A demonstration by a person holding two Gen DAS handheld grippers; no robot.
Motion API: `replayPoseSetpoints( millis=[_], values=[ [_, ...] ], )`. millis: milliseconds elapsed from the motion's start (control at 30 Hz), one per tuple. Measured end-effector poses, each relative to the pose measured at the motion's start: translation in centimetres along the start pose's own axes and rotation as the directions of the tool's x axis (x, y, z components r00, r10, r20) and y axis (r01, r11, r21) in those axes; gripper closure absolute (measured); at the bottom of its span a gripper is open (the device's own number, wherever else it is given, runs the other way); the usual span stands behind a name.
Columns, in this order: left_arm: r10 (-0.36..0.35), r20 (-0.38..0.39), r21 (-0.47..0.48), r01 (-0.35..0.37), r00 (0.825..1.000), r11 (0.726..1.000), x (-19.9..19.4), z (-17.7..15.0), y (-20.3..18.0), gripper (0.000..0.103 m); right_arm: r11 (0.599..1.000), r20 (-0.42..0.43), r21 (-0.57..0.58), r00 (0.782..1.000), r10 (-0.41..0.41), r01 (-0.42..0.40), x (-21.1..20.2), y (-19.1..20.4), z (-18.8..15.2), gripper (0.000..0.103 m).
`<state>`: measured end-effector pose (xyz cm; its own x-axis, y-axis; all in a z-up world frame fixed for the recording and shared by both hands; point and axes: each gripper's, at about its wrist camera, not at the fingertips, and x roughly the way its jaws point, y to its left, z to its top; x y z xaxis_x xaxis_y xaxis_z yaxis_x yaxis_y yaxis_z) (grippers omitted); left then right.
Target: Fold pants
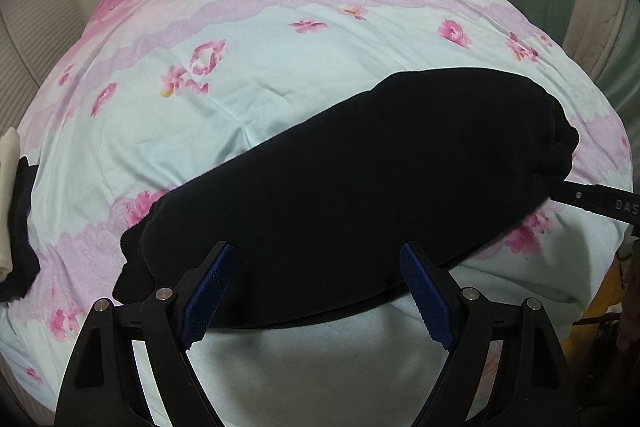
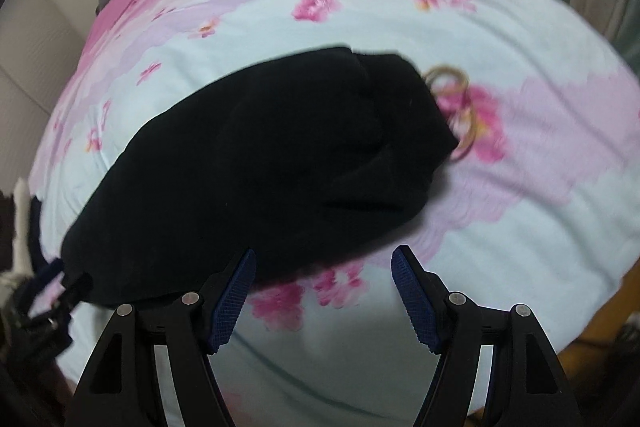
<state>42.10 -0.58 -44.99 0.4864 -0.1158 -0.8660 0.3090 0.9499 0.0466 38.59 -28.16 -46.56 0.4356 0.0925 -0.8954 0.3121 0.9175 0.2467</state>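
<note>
Two grippers over black folded cloth pants point(image 1: 352, 187) — floral pink-and-blue bedspread point(image 1: 304, 75).
We hold left gripper point(image 1: 316, 291) and right gripper point(image 2: 324, 291) jaws wide, empty.

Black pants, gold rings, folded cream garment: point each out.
black pants point(image 1: 352, 195): left wrist view, middle of the folded bundle.
gold rings point(image 2: 466, 127): right wrist view, lower ring beside the pants' far end.
folded cream garment point(image 1: 9, 187): left wrist view, its visible edge at the left border.

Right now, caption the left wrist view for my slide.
Open left gripper over black pants lying lengthwise on a floral bedspread.
</note>
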Motion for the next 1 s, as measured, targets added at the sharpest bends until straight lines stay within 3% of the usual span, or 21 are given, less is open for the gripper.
replayPoseSetpoints(
  millis=[200, 433, 500, 533, 567, 800, 1000],
  values=[
    [0.001, 0.004, -0.003, -0.001, 1.0, 1.0, 0.3, -0.3, -0.1, 0.018, 0.993, 0.005, 0.119, 1.0, 0.008, -0.009, 1.9, -1.6, 0.2, 0.033],
    [-0.015, 0.034, -0.003, 0.015, 0.999, 1.0, 0.1, 0.7, -1.1, 0.018, 0.963, 0.081, 0.269, 0.996, -0.029, 0.006, 2.1, -5.8, 2.4, 0.033],
    [-0.022, 0.035, -0.001, 0.023, 0.999, 1.0, 0.1, 1.0, -1.6, 0.018, 0.965, 0.074, 0.262, 0.997, -0.018, -0.002, 2.6, -6.4, 3.1, 0.048],
    [-0.028, 0.037, 0.003, 0.028, 0.999, 1.0, 0.1, 1.2, -2.0, 0.018, 0.967, 0.066, 0.255, 0.998, 0.0, -0.017, 2.8, -6.5, 3.4, 0.072],
    [-0.032, 0.04, 0.008, 0.031, 0.999, 0.999, 0.0, 1.4, -2.3, 0.018, 0.971, 0.056, 0.239, 0.998, 0.006, -0.019, 2.9, -6.3, 3.8, 0.082],
    [-0.049, 0.046, 0.029, 0.048, 0.998, 0.998, 0.1, 2.1, -3.7, 0.018, 0.998, 0.165, 0.052, 0.986, -0.036, 0.028, -0.6, -4.8, 6.1, 0.087],
    [-0.044, 0.027, 0.034, 0.043, 0.999, 0.998, 1.0, 1.8, -4.2, 0.018, 0.999, 0.049, 0.049, 0.999, 0.018, -0.021, 3.1, -7.2, 6.3, 0.084]
  ],
)
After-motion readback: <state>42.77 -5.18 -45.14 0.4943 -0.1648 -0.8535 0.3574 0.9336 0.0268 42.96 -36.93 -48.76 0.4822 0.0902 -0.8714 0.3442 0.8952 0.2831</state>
